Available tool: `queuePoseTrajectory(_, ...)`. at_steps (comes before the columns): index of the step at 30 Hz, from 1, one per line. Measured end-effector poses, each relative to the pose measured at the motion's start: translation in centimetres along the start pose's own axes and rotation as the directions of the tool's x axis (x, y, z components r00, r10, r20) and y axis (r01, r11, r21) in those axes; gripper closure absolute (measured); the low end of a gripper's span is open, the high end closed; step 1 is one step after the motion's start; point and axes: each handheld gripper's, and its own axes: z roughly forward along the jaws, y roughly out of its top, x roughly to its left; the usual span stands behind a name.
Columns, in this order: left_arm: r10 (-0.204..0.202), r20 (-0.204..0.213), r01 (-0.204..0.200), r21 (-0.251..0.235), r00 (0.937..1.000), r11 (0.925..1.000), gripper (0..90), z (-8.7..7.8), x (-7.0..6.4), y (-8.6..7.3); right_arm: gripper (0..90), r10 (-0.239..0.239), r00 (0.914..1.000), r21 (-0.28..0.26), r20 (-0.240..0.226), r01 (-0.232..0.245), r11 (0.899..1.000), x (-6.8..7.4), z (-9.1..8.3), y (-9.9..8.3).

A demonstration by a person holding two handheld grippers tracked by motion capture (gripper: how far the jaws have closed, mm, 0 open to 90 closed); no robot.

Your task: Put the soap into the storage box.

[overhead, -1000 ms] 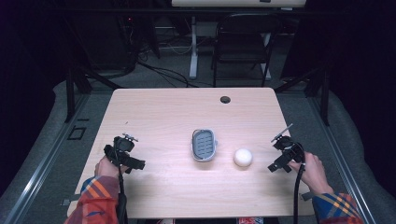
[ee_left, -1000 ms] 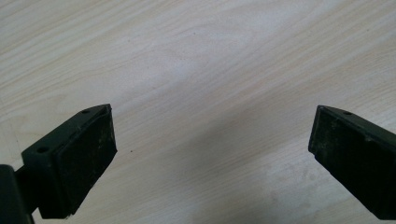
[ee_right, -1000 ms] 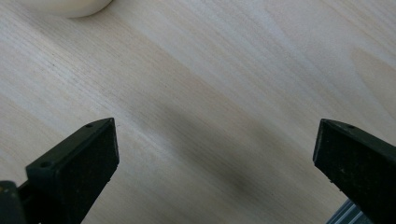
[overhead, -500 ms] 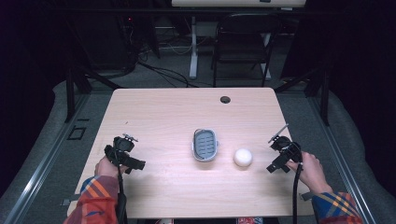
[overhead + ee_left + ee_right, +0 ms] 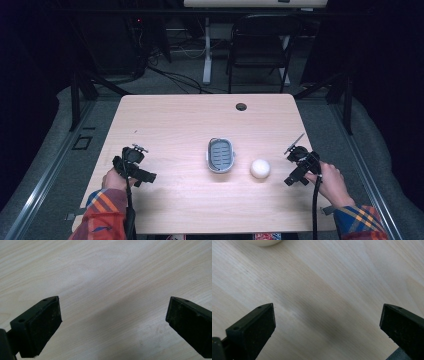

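Right gripper (image 5: 299, 167): jaws wide, empty, over bare table (image 5: 170, 120). The step is likely a reach for the ball (image 5: 260, 168), just to its left; bring your jaws level on either side of the ball's middle before closing, since it will roll.
Left gripper (image 5: 134, 167): jaws wide, empty, well apart from everything.
Ball: beside the dish (image 5: 220, 155), not touching.
Dish: grey, ribbed; contents hard to make out, possibly none.
Right gripper view: ball (image 5: 262, 242) cut off at top edge.
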Motion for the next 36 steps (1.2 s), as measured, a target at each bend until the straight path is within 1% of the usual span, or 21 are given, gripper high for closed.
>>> queuePoseTrajectory(1,-0.002,0.002,0.002,-0.001,1.0,1.0,0.1,-0.1,0.1,0.0,0.0,0.017,0.9997,-0.042,-0.015,-0.018,0.999,0.4,0.2,0.0)
queuePoseTrajectory(2,-0.002,0.002,0.002,-0.001,1.0,1.0,0.1,-0.1,0.1,0.0,0.0,0.017,0.9997,-0.042,-0.015,-0.018,0.999,0.4,0.2,0.0)
queuePoseTrajectory(3,-0.001,0.004,0.001,-0.002,1.0,1.0,0.0,0.0,0.0,0.0,0.0,-0.016,0.9992,-0.016,-0.036,0.015,1.0,0.5,0.0,0.4)
queuePoseTrajectory(4,0.002,0.007,-0.002,-0.001,1.0,1.0,0.1,0.0,0.0,0.0,0.0,0.034,0.9976,-0.091,-0.061,-0.039,0.995,1.0,0.5,0.2)
queuePoseTrajectory(5,0.002,0.01,-0.002,-0.002,0.9999,1.0,0.0,0.0,0.0,0.0,0.0,-0.054,0.9979,0.012,-0.037,0.054,0.998,0.7,-0.3,0.8)
queuePoseTrajectory(6,0.002,0.01,-0.002,-0.002,0.9999,1.0,0.0,0.0,0.1,0.0,0.0,0.056,0.996,-0.14,-0.07,-0.066,0.988,1.6,0.8,0.3)
queuePoseTrajectory(7,0.0,0.009,0.0,-0.007,1.0,1.0,0.1,0.0,0.1,-0.1,0.0,0.014,0.9974,-0.089,-0.071,-0.021,0.996,1.5,0.3,0.7)
queuePoseTrajectory(8,0.0,0.009,0.0,-0.007,1.0,1.0,0.1,0.0,0.1,-0.1,0.0,0.014,0.9974,-0.089,-0.071,-0.021,0.996,1.5,0.3,0.7)
queuePoseTrajectory(9,0.001,0.012,-0.001,-0.006,0.9999,1.0,0.1,0.0,0.1,0.0,0.0,-0.013,0.9977,-0.083,-0.066,0.008,0.996,1.6,0.1,1.0)
queuePoseTrajectory(10,0.0,0.015,0.0,-0.006,0.9999,1.0,0.1,0.0,0.1,0.0,0.0,-0.038,0.9974,-0.056,-0.061,0.034,0.998,1.5,0.0,1.2)
queuePoseTrajectory(16,0.001,0.015,-0.001,-0.005,0.9999,1.0,0.1,0.0,0.0,0.0,0.0,-0.051,0.9962,-0.062,-0.071,0.047,0.997,1.6,-0.1,1.9)
queuePoseTrajectory(17,0.006,0.017,-0.006,-0.004,0.9998,1.0,0.0,0.0,0.0,0.0,0.0,-0.067,0.9955,-0.071,-0.067,0.062,0.996,1.7,-0.2,2.2)
queuePoseTrajectory(18,0.007,0.017,-0.007,-0.006,0.9998,1.0,0.0,0.0,0.0,0.0,0.0,-0.065,0.995,-0.08,-0.076,0.059,0.995,1.9,-0.2,2.3)
queuePoseTrajectory(20,0.007,0.018,-0.007,-0.004,0.9998,1.0,0.1,-0.1,0.0,0.0,0.0,-0.077,0.9942,-0.078,-0.075,0.071,0.994,2.0,-0.2,2.6)
queuePoseTrajectory(21,0.003,0.021,-0.003,-0.006,0.9998,1.0,0.1,0.0,0.1,0.0,0.0,-0.075,0.9942,-0.089,-0.078,0.068,0.994,2.1,-0.1,2.8)
queuePoseTrajectory(24,-0.009,0.028,0.009,-0.007,0.9996,0.9999,0.0,0.0,0.2,-0.1,0.0,-0.078,0.9937,-0.089,-0.08,0.071,0.993,2.4,-0.2,3.1)
queuePoseTrajectory(25,-0.02,0.037,0.021,-0.013,0.9991,0.9997,0.0,-0.1,0.4,-0.1,0.0,-0.095,0.9925,-0.09,-0.077,0.088,0.992,2.6,-0.2,3.6)
queuePoseTrajectory(28,-0.02,0.041,0.02,-0.016,0.999,0.9997,0.0,-0.1,0.3,-0.1,0.0,-0.106,0.9908,-0.082,-0.084,0.099,0.992,2.8,-0.2,4.2)
queuePoseTrajectory(31,-0.007,0.041,0.007,-0.009,0.9991,0.9999,0.0,0.0,0.2,0.0,0.0,-0.113,0.9896,-0.088,-0.089,0.105,0.991,3.0,-0.3,4.6)
queuePoseTrajectory(33,-0.009,0.039,0.01,-0.006,0.9992,0.9999,0.0,0.0,0.2,0.0,0.0,-0.103,0.9896,-0.1,-0.1,0.094,0.991,3.1,-0.3,4.8)
queuePoseTrajectory(36,-0.013,0.048,0.013,-0.012,0.9988,0.9998,0.0,-0.1,0.3,-0.1,0.0,-0.112,0.9882,-0.097,-0.104,0.103,0.99,3.3,-0.3,5.1)
